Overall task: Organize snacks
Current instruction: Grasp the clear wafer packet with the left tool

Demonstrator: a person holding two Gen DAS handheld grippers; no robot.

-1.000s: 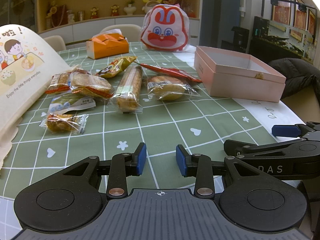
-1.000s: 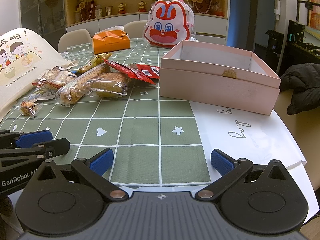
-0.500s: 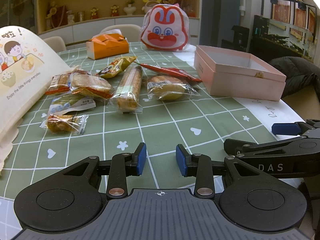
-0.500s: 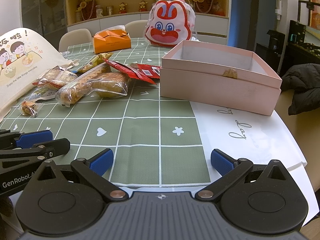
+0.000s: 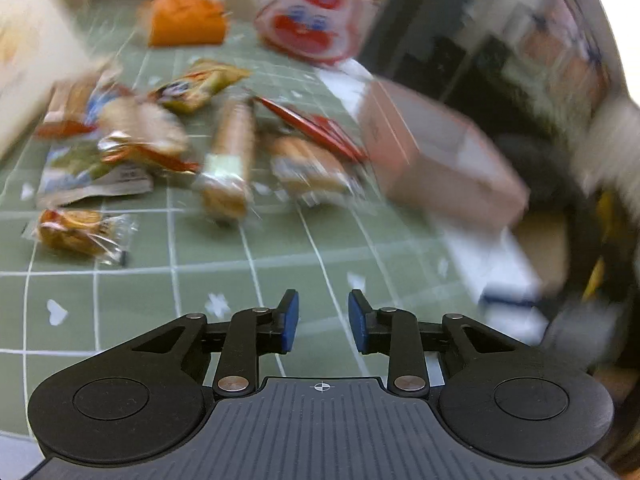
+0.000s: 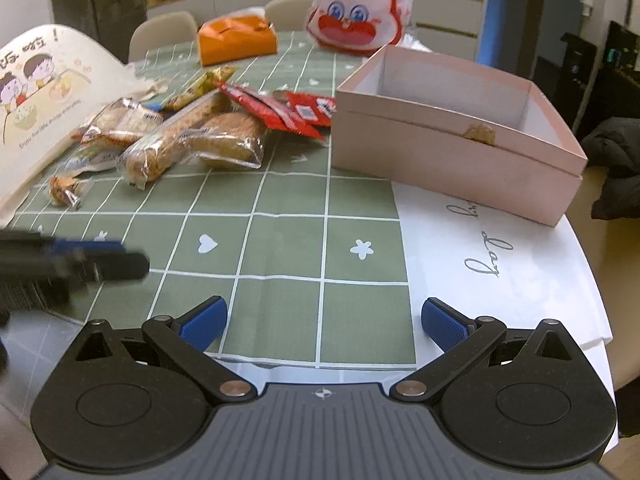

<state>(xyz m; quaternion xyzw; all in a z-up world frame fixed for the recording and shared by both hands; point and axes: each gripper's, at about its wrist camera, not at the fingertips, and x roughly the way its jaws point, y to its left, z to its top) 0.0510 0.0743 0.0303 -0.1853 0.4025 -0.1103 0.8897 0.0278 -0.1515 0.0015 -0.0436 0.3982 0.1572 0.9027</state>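
Observation:
Several wrapped snacks lie on the green checked tablecloth (image 6: 288,240): a long biscuit pack (image 6: 168,148), a bread pack (image 6: 232,140), red sachets (image 6: 280,112), a small pack (image 6: 62,190). An open pink box (image 6: 460,136) stands to their right. The left wrist view is motion-blurred; it shows the long pack (image 5: 230,160), the small pack (image 5: 80,234) and the box (image 5: 436,156). My left gripper (image 5: 319,322) is empty with a narrow gap between its pads, above the cloth. My right gripper (image 6: 323,320) is open wide and empty near the table's front edge.
A red rabbit bag (image 6: 356,12) and an orange tissue box (image 6: 236,40) stand at the back. A cream cartoon-print bag (image 6: 40,92) lies at the left. White paper (image 6: 492,264) covers the table's right side. A dark coat (image 6: 616,176) lies beyond.
The left gripper has risen and tilted down fast, blurring its view; the snacks now sit lower and nearer. The right gripper has also lifted and tilted down a little. Jaw openings are unchanged.

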